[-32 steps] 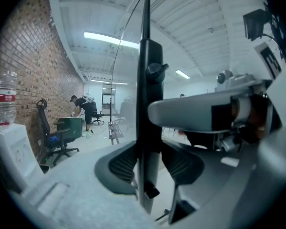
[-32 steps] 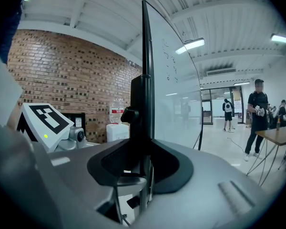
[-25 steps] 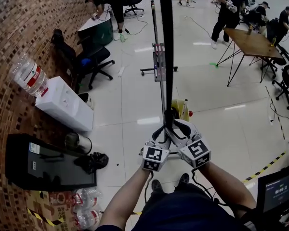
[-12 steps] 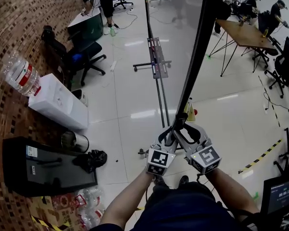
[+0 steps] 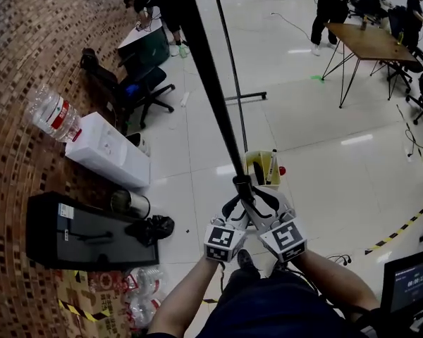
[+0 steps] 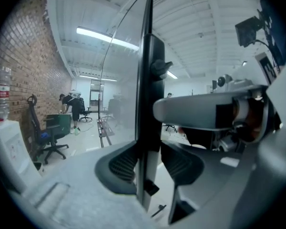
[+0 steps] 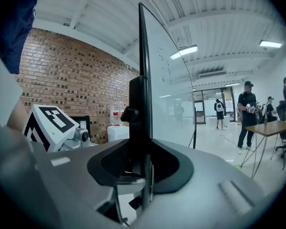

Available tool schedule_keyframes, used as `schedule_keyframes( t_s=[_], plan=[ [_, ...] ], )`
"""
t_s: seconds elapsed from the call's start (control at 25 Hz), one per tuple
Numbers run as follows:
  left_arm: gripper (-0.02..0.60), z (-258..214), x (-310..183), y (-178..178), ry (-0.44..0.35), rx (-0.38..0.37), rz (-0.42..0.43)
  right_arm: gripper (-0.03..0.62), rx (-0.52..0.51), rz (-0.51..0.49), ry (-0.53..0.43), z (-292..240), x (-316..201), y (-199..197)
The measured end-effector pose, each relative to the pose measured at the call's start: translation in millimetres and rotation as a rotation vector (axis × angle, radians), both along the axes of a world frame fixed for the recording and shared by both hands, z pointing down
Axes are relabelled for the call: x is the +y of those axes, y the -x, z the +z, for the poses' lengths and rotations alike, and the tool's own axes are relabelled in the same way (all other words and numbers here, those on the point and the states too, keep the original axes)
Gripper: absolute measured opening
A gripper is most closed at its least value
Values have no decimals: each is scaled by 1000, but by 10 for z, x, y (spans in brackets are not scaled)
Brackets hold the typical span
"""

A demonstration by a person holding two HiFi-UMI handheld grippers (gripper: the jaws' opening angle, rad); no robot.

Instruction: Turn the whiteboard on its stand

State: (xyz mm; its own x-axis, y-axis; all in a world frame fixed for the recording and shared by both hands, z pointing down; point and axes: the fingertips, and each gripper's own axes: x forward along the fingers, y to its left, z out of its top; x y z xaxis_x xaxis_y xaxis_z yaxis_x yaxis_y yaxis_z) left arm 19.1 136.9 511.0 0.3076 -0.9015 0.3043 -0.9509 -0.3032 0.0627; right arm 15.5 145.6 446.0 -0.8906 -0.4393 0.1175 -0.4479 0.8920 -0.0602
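Whiteboard (image 5: 201,69) in left gripper (image 6: 145,163), right gripper (image 7: 142,165)

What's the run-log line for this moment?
task: turn whiteboard | left gripper: on whiteboard edge, jaws opening | right gripper: on same edge, jaws closing

Head view, clock read from the person's feet. Whiteboard (image 5: 204,69) edge runs 12→11, splitting the room like a wall. L side, 9–11: brick wall (image 5: 28,62) w/ black case (image 5: 84,234), round bin (image 5: 130,203), black bag (image 5: 151,229), water dispenser (image 5: 106,153) and office chair (image 5: 137,90), so only a narrow strip of floor beside the board. At 12, just past the board: yellow bin (image 5: 250,167). 1–3: open floor (image 5: 324,182). Desk (image 5: 370,44) & people (image 5: 331,9) are far off at 1. Monitor (image 5: 409,284) sits close at 4.
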Motion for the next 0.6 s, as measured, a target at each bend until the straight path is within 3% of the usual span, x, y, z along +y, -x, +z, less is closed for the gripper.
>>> schedule_keyframes(
  t_s=[0.24, 0.36, 0.6],
  plan=[
    [158, 45, 266, 2, 28, -51, -44, 126, -5, -60, -33, -86, 281, -83],
    [161, 72, 399, -12, 32, -42, -77, 123, -18, -81, -37, -54, 413, -100],
    [160, 100, 606, -112, 33, -46, -47, 123, -39, -87, 0, -3, 609, -203]
  ],
)
